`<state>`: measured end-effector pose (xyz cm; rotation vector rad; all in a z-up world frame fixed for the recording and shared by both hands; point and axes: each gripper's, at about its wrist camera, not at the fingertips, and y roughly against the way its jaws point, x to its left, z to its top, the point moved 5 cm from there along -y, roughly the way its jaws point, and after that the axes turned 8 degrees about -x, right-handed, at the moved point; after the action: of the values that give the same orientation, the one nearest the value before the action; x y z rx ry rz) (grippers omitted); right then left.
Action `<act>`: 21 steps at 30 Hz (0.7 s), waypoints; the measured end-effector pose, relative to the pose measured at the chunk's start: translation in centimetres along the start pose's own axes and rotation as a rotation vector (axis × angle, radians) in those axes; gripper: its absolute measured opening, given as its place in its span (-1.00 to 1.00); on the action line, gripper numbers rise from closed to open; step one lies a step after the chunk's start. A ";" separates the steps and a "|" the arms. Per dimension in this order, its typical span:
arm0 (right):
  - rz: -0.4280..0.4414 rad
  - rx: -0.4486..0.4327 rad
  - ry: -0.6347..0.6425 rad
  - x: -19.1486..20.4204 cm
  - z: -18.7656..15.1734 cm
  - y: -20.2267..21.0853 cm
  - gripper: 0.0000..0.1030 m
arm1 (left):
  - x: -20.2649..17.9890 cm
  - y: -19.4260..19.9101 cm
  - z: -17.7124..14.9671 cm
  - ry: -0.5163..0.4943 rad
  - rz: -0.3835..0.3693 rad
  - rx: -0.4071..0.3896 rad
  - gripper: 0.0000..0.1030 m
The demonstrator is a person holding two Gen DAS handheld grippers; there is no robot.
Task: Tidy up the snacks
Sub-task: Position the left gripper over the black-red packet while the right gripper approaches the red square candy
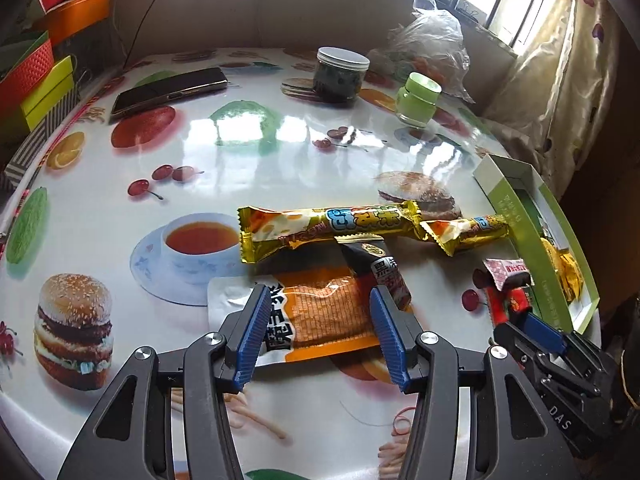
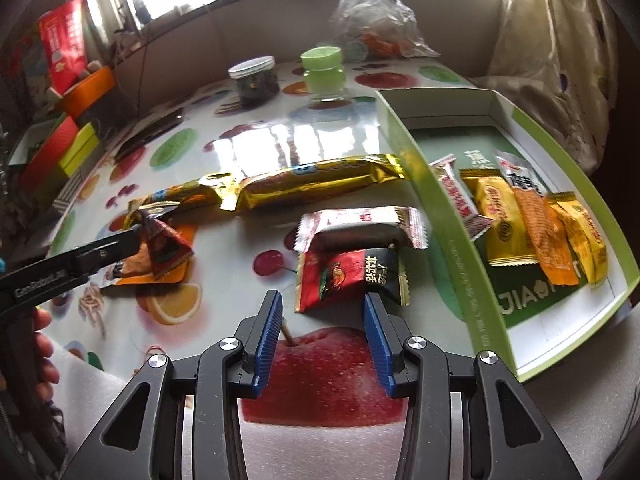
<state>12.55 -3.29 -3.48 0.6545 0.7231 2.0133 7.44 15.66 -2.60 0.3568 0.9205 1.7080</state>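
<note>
Two long gold snack bars point(image 1: 332, 226) lie mid-frame on the tabletop point(image 1: 280, 152) beyond an orange packet point(image 1: 324, 312) framed by the left gripper point(image 1: 316, 320), jaws apart and empty, while the right gripper point(image 2: 322, 330), equally parted, hovers before a red-black packet point(image 2: 348, 278) left of a green box point(image 2: 452, 248) holding five snacks.

An orange snack packet point(image 1: 324, 312) lies partly hidden under a black packet point(image 1: 376, 276); the green box point(image 2: 560, 320) is cut off at the right edge.
</note>
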 end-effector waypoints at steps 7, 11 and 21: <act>0.023 -0.049 0.012 -0.5 0.3 1.7 -0.21 | -1.3 -1.2 0.5 0.047 -0.041 0.023 0.02; -0.023 -0.059 0.055 -1.0 0.9 1.8 -0.21 | -1.5 -1.7 0.9 0.057 -0.033 0.024 0.02; 0.057 -0.005 0.098 0.3 1.1 -0.5 -0.20 | -1.1 -2.0 0.8 0.067 -0.017 0.023 0.02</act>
<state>13.39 -2.57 -3.01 0.5833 0.7647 2.1108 9.68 15.12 -3.33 0.3081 0.9900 1.7035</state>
